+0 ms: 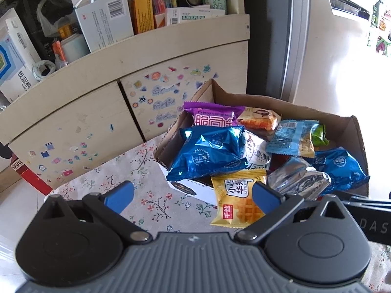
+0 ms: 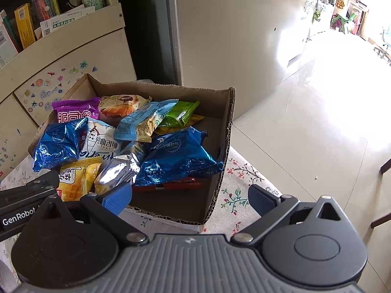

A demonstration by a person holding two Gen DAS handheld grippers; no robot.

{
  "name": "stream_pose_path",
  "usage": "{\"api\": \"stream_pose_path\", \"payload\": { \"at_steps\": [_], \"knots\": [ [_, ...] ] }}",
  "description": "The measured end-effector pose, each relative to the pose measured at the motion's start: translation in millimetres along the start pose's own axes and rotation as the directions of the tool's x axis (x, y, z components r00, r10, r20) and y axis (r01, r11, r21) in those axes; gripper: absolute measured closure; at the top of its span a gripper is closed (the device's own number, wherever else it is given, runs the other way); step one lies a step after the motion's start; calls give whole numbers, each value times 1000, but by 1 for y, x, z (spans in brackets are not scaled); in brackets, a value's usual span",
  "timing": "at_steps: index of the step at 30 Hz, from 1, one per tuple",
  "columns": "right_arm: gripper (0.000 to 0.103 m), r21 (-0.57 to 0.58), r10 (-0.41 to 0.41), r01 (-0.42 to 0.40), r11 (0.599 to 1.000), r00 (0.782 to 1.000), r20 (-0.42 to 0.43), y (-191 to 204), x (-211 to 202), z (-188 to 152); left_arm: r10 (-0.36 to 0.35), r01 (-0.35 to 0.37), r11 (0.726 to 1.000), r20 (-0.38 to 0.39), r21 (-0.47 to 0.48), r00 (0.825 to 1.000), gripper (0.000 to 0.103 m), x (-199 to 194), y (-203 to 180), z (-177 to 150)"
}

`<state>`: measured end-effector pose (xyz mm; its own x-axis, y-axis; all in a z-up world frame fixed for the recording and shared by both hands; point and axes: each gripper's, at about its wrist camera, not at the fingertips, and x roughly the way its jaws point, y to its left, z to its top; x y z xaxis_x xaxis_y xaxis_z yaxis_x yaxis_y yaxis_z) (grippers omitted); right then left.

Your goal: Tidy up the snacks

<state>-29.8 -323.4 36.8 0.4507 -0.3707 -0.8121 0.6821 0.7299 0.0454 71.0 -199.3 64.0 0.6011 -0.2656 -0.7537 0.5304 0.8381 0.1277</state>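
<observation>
Both hand-held grippers are held low over the table (image 1: 102, 190), jaws spread wide, nothing gripped: left (image 1: 193, 195), right (image 2: 190, 199). The cabinet (image 1: 73, 112) front is seen fully only in the left view. The box (image 2: 220, 171) is filled with snacks; the yellow packet (image 1: 238, 201) hangs over its near edge.

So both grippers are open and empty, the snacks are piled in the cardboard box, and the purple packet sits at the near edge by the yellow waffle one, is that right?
Not quite. The purple packet lies at the far side of the cardboard box, toward the cabinet, not beside the yellow waffle packet at the near edge; the right wrist view shows this. The rest holds: the left gripper and right gripper both have jaws apart, holding nothing.
</observation>
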Motion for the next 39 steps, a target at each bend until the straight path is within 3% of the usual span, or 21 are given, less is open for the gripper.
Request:
{"api": "stream_pose_path", "payload": {
  "at_steps": [22,39],
  "knots": [
    [0,-46,6,-6,999,1000,18,4,0,0,7,-7,1000,-4,-3,1000,2,-2,5,-5],
    [0,-108,101,-95,990,994,53,20,-15,-19,102,-101,994,25,-50,994,2,-28,25,-28]
  ]
}}
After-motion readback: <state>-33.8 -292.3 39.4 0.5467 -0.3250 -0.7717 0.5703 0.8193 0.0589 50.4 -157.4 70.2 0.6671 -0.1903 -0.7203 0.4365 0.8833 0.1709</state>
